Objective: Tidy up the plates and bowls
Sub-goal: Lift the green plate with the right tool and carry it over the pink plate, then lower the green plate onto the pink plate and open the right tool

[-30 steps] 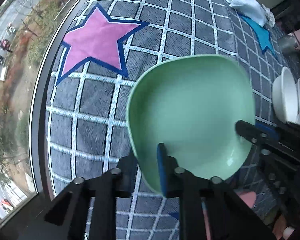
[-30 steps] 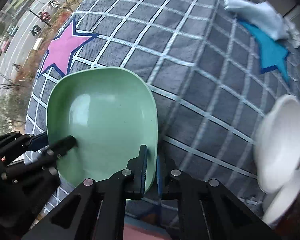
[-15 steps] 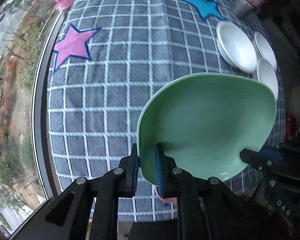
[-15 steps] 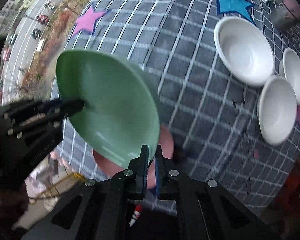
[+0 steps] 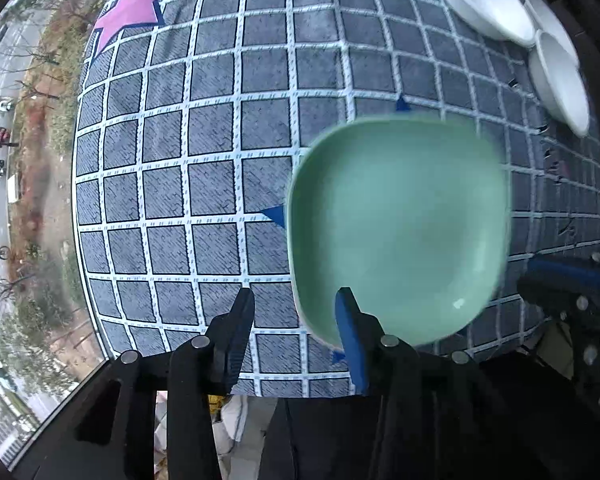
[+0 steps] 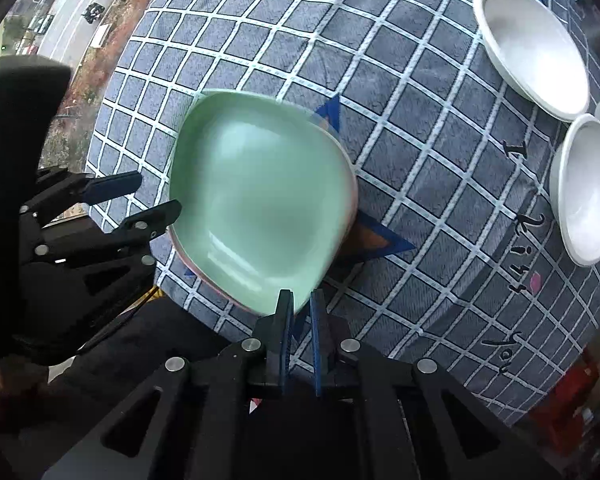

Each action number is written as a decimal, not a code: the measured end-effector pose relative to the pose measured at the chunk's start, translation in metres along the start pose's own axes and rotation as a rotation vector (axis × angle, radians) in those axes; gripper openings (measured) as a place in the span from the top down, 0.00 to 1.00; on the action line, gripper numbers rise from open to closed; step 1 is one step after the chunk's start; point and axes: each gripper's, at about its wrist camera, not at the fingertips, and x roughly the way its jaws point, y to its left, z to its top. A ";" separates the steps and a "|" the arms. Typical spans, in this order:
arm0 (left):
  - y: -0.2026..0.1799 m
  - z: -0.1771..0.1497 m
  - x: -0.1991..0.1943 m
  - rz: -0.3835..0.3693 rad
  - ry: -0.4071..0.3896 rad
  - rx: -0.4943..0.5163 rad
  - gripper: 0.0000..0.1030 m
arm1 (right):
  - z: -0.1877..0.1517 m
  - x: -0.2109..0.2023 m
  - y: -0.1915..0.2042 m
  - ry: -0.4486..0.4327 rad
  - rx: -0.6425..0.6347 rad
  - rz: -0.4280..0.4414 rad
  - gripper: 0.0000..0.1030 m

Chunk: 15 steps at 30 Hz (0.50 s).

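Green and square-cornered, the plate [image 6: 260, 204] sat low over the checked cloth [image 5: 204, 184] near the table's front edge, apparently on a pinkish plate [image 6: 350, 216] of which only a thin rim showed beneath it. The right gripper [image 6: 300, 304] was clamped on the green rim nearest its camera, fingers together with the rim between them. The left gripper [image 5: 296, 312] was opening; its blue finger [image 5: 350, 320] lay over the plate's inside and its black finger [image 5: 240, 316] outside, with the rim between them but no longer pressed. Probable faults from here: with one side freed and the other still pinched, the plate might tip or skate on the plate below, and its blurred outline suggests it had not yet settled. A right gripper drawn away before parting could drag both plates toward the near edge, where a fall seemed possible. Should the two plates sit off-centre, the stack would likely rock. Three white bowls [image 6: 532, 44] stood well apart at the far right, clear of the work; a pink star [image 5: 132, 12] marked the cloth's far corner. Nothing lay between the grippers and the stack.
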 end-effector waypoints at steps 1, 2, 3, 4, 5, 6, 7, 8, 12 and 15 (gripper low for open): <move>0.002 -0.003 -0.003 0.000 -0.010 -0.002 0.52 | -0.001 -0.002 -0.003 -0.012 0.009 -0.002 0.91; 0.002 -0.003 -0.005 -0.002 -0.020 -0.008 0.49 | -0.001 -0.005 -0.009 -0.024 0.029 -0.013 0.91; 0.000 0.002 -0.004 -0.002 -0.024 -0.015 0.48 | 0.000 -0.007 -0.014 -0.028 0.046 -0.022 0.91; 0.001 0.003 -0.004 -0.006 -0.031 -0.023 0.48 | 0.000 -0.008 -0.018 -0.030 0.057 -0.027 0.91; 0.003 0.005 -0.008 -0.009 -0.035 -0.027 0.48 | 0.000 -0.008 -0.021 -0.030 0.067 -0.029 0.91; 0.002 0.010 -0.011 -0.010 -0.038 -0.030 0.48 | 0.000 -0.008 -0.024 -0.031 0.072 -0.028 0.91; -0.001 0.012 -0.012 -0.007 -0.043 -0.033 0.48 | -0.001 -0.008 -0.025 -0.033 0.075 -0.030 0.91; 0.000 0.012 -0.015 -0.004 -0.052 -0.033 0.47 | -0.002 -0.010 -0.026 -0.037 0.073 -0.033 0.91; -0.006 0.024 -0.044 0.028 -0.090 -0.014 0.32 | -0.005 -0.020 -0.020 -0.070 0.032 -0.060 0.67; -0.014 0.031 -0.056 0.056 -0.122 0.002 0.27 | -0.006 -0.030 -0.008 -0.140 -0.006 -0.109 0.08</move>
